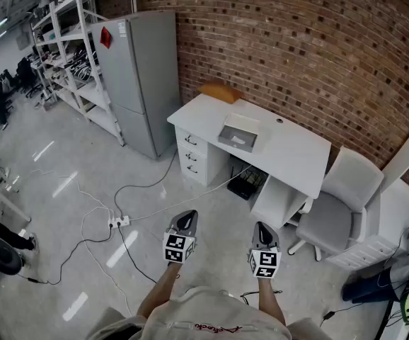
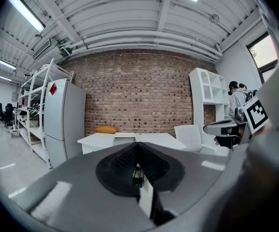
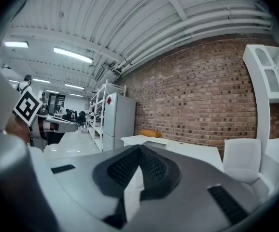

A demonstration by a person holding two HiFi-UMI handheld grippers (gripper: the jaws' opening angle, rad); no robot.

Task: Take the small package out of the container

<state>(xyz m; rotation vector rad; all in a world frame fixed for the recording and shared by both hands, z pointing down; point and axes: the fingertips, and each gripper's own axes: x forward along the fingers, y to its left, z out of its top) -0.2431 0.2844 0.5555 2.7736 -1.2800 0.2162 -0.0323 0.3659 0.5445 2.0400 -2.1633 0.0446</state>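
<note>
You see the open grey container (image 1: 225, 135) on the white desk (image 1: 293, 154) ahead; the small white package (image 1: 240, 139) lies flat inside it.

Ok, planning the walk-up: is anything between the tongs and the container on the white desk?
Nothing tall. The left tongs and right tongs are far from the container on the desk, with only floor and a white cable lying across it between.

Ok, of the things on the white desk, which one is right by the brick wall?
The orange pillow-like bundle, at the desk's far corner; the grey container sits mid-desk, away from the wall.
</note>
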